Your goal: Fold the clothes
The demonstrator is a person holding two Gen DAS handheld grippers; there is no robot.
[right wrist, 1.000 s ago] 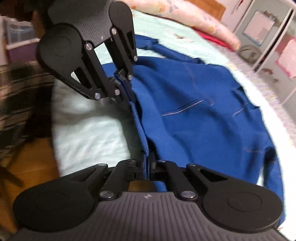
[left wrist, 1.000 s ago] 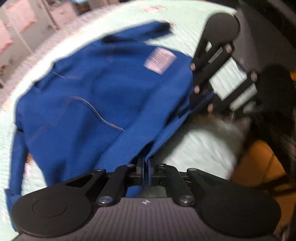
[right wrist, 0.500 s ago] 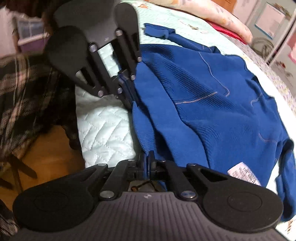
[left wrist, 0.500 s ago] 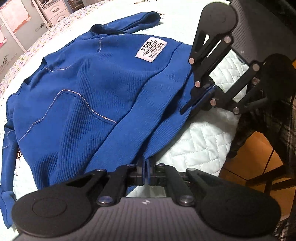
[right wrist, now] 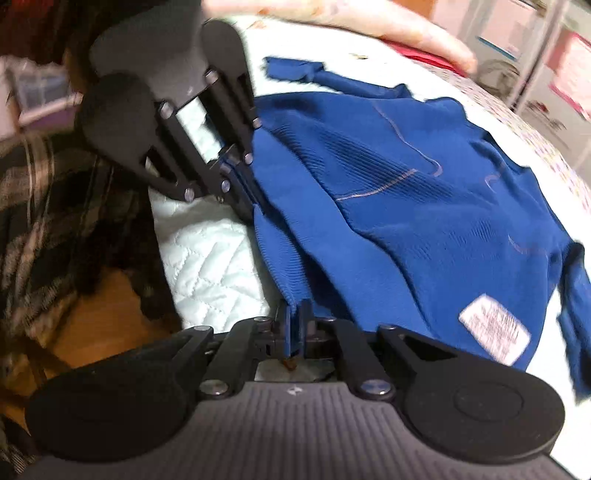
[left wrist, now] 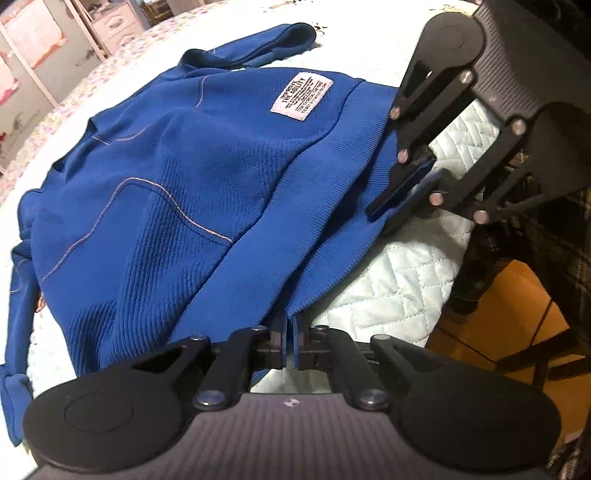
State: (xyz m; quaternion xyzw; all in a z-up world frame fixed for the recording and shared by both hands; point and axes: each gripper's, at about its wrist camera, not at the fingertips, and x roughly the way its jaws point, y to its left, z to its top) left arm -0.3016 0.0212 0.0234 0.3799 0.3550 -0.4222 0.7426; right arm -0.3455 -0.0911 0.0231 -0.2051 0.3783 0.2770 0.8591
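White patch (left wrist: 302, 95) on blue sweater (left wrist: 177, 206), "IMPROVE THE ABILITY" legible, smaller lines unreadable

A bed fills most of the room, covered with a pale mint quilted coverlet (left wrist: 402, 291) stitched in diamonds. Beside it lies an orange-brown wooden floor (left wrist: 517, 302), with dark chair legs (left wrist: 532, 354) standing on it. A white chest of drawers (left wrist: 118, 22) stands against the far wall (a pink-edged poster (left wrist: 33, 33) hangs near it). A peach pillow (right wrist: 369, 26) rests at the bed's far end.
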